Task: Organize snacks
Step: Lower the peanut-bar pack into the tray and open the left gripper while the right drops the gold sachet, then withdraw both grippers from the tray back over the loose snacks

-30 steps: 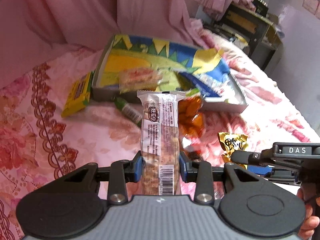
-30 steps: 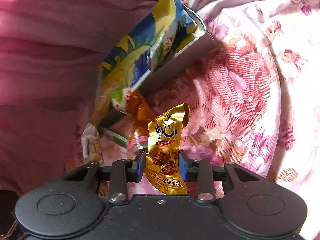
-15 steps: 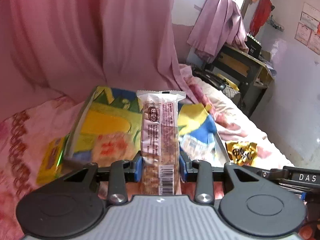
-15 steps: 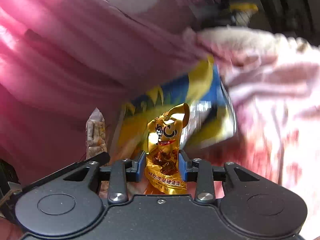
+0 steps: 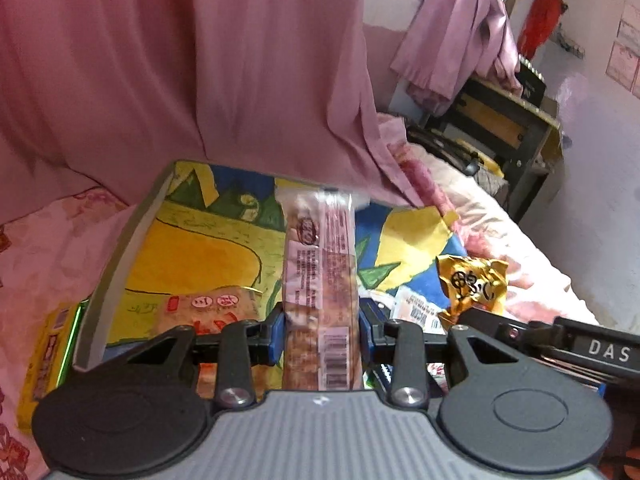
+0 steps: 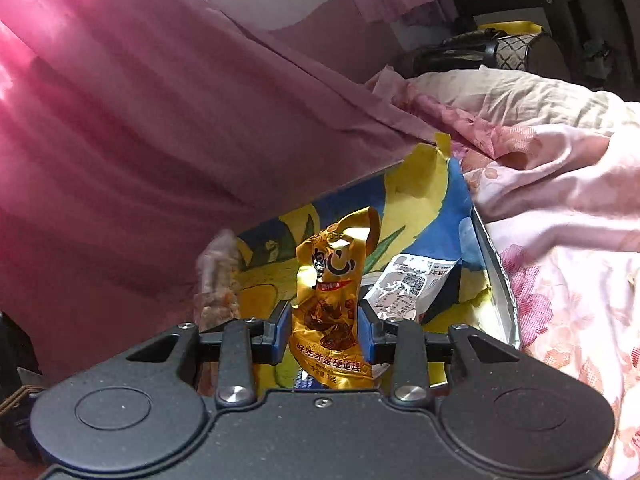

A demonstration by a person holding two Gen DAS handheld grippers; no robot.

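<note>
The left gripper [image 5: 322, 330] clamps a long clear snack bar [image 5: 319, 280]; the right gripper [image 6: 325, 330] clamps a gold snack pouch [image 6: 332, 300], both above the colourful box [image 5: 132, 252].

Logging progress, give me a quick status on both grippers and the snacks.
Left gripper shut on long clear-wrapped snack bar. Right gripper shut on gold foil packet. Both over the colourful tray; nothing blocking.

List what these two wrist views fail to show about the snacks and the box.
- Left wrist view: the long snack bar is motion-blurred, so its print is unreadable; its lower end hides behind the left gripper.
- Left wrist view: the box near edge and the orange packet are partly covered by the gripper body.
- Right wrist view: the gold packet in the right gripper hides the box floor behind it; the white packet print is too small.
</note>
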